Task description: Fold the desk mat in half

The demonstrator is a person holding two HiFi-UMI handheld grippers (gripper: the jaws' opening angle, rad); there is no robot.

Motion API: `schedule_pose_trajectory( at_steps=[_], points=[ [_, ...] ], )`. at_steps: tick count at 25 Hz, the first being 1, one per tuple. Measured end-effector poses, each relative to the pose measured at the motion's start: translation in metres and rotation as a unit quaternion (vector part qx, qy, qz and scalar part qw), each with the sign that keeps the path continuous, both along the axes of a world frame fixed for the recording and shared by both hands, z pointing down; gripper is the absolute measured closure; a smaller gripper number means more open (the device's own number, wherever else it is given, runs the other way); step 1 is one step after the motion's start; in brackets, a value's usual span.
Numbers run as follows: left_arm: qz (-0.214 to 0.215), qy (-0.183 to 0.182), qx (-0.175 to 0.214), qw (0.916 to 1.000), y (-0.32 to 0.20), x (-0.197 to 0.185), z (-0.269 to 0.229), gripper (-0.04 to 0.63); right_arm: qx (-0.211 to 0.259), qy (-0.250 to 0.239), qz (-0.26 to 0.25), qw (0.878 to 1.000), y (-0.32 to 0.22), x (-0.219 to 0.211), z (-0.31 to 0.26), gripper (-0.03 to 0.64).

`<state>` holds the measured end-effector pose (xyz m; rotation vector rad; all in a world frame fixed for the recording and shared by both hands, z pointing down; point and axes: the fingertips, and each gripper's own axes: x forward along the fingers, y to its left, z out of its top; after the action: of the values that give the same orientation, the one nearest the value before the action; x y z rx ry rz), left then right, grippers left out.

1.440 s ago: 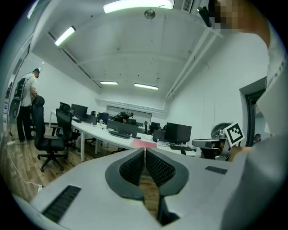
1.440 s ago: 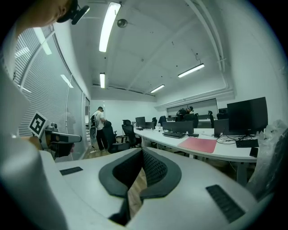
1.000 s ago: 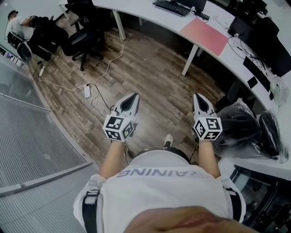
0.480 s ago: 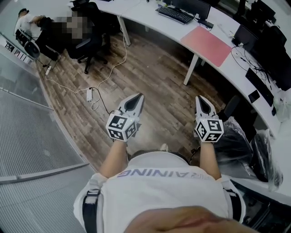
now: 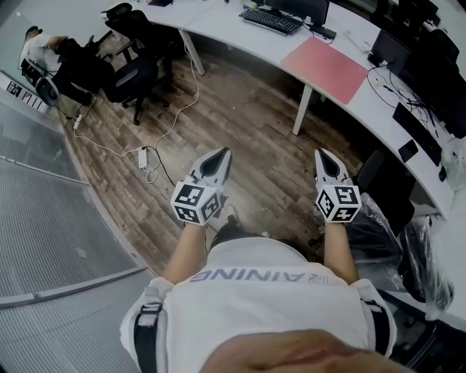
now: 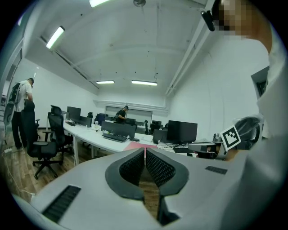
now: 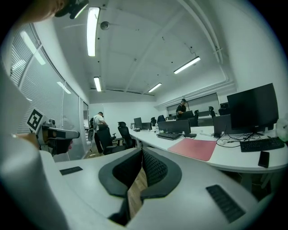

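Note:
The pink desk mat [image 5: 325,69] lies flat on the white curved desk [image 5: 240,33] far ahead of me, beside a keyboard [image 5: 272,16]. My left gripper [image 5: 220,154] and right gripper [image 5: 321,153] are held side by side at waist height over the wooden floor, well short of the desk. Both are shut with nothing between the jaws. In the left gripper view the mat [image 6: 136,145] shows as a thin pink strip just past the closed left gripper [image 6: 145,151]. From the right gripper [image 7: 142,152] the mat [image 7: 194,148] sits ahead to the right.
Black office chairs [image 5: 135,67] and a person [image 5: 42,45] are at the far left. A power strip with white cable [image 5: 143,156] lies on the floor. Black bags [image 5: 387,220] sit under the desk at right. Monitors [image 5: 429,51] line the desk. A glass partition [image 5: 51,211] runs along my left.
The person holding the grippers has stepped, with a foot now forward under the left gripper. The head view has shifted slightly. Both grippers stay shut and level.

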<state>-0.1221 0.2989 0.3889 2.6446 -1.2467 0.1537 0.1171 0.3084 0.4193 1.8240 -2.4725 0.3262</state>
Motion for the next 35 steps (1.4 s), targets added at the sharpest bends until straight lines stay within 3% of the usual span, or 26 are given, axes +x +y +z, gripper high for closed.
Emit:
schedule_pose_trajectory(
  at_steps=[12, 35],
  points=[
    [0.035, 0.021, -0.003, 0.9991, -0.083, -0.005, 0.0, 0.558, -0.001, 0.03, 0.023, 0.999, -0.063, -0.01, -0.009, 0.592],
    [0.067, 0.036, -0.018, 0.9969, -0.257, -0.109, 0.013, 0.557, -0.017, 0.055, 0.061, 0.996, -0.21, -0.122, -0.017, 0.592]
  ],
)
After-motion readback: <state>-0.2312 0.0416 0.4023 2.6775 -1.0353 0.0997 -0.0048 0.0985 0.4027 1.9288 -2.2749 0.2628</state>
